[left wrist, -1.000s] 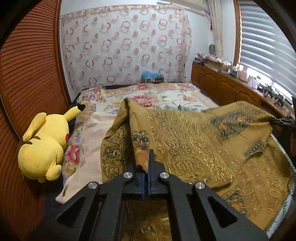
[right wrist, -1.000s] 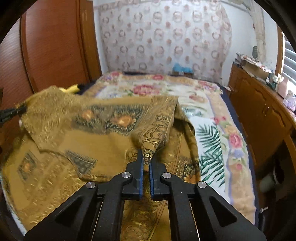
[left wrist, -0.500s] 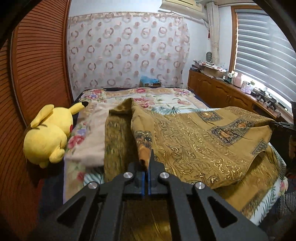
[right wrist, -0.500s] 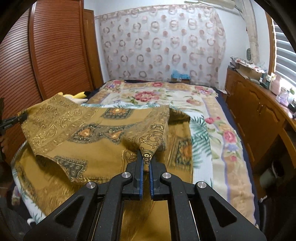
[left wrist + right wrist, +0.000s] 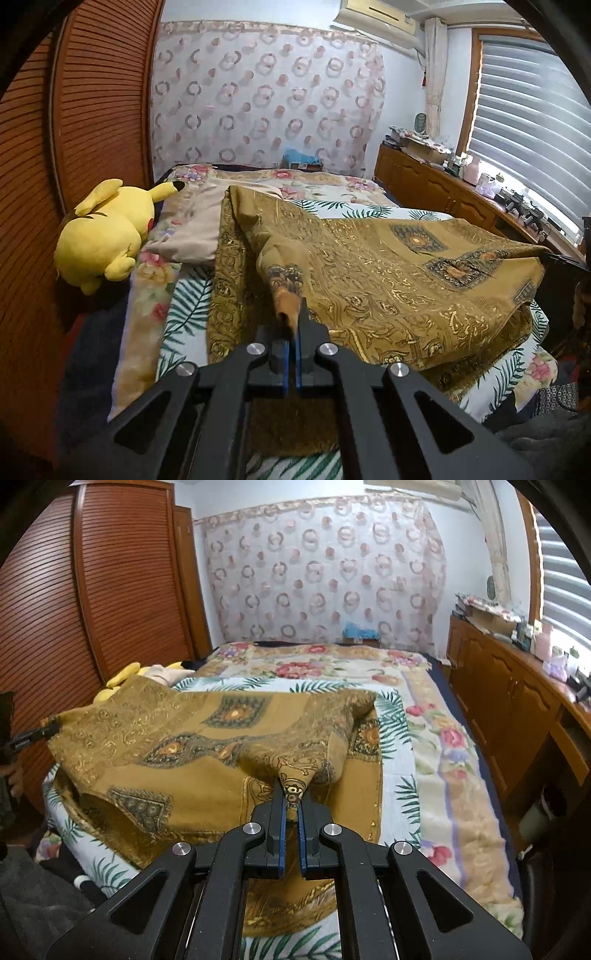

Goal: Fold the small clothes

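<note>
A mustard-gold patterned cloth (image 5: 388,273) lies on the bed, its upper layer lifted and folded back over the lower one. My left gripper (image 5: 291,332) is shut on one corner of the cloth at its left side. My right gripper (image 5: 291,808) is shut on the opposite corner of the same cloth (image 5: 207,753). The cloth stretches between the two grippers above the bed. The right gripper's tip shows at the far right of the left wrist view (image 5: 565,258), and the left gripper's tip at the far left of the right wrist view (image 5: 33,734).
The bed has a floral and palm-leaf bedspread (image 5: 417,738). A yellow plush toy (image 5: 107,232) and a beige pillow (image 5: 199,229) lie on its left side by the slatted wooden wardrobe (image 5: 74,147). A wooden cabinet (image 5: 517,701) with clutter runs along the right.
Both grippers have pulled back toward the foot of the bed with the cloth corners, drawing the upper layer back. More bedspread shows beyond the cloth now.
</note>
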Action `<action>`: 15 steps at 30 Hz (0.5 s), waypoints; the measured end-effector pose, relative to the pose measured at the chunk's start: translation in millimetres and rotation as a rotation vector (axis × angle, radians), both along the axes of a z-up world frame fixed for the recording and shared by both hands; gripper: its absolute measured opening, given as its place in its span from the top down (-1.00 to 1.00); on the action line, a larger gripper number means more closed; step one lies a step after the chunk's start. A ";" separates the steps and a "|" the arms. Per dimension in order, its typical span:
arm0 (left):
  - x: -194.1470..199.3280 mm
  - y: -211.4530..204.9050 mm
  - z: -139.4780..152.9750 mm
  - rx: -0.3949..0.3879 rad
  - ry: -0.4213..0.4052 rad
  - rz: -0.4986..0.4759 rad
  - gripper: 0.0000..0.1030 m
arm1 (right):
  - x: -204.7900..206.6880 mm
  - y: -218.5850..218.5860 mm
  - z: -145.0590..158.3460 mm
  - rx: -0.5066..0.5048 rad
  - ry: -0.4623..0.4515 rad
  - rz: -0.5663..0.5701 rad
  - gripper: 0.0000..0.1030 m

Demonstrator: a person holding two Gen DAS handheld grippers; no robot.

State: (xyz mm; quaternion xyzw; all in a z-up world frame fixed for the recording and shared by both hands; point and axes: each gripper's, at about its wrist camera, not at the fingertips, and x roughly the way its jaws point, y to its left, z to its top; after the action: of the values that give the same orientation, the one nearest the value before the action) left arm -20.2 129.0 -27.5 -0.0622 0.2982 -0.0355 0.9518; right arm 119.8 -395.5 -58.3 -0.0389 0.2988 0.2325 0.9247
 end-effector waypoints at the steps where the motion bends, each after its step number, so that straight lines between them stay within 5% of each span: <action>1: -2.7 0.6 -2.3 -0.005 0.006 0.004 1.00 | -3.3 0.2 1.4 -0.003 -0.003 0.003 0.96; 10: -8.1 -0.5 -36.4 0.008 0.098 0.028 1.00 | -9.9 3.1 -42.6 -0.029 0.123 -0.037 0.95; 15: -8.9 -8.8 -33.0 0.067 0.097 0.032 0.76 | -6.1 1.2 -49.0 -0.064 0.137 -0.072 0.76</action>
State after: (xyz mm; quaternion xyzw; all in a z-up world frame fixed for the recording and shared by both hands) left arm -29.1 120.1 -60.5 -0.0366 0.3438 -0.0074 0.9383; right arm 113.6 -394.3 -107.3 -0.0418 0.3697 0.1913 0.9083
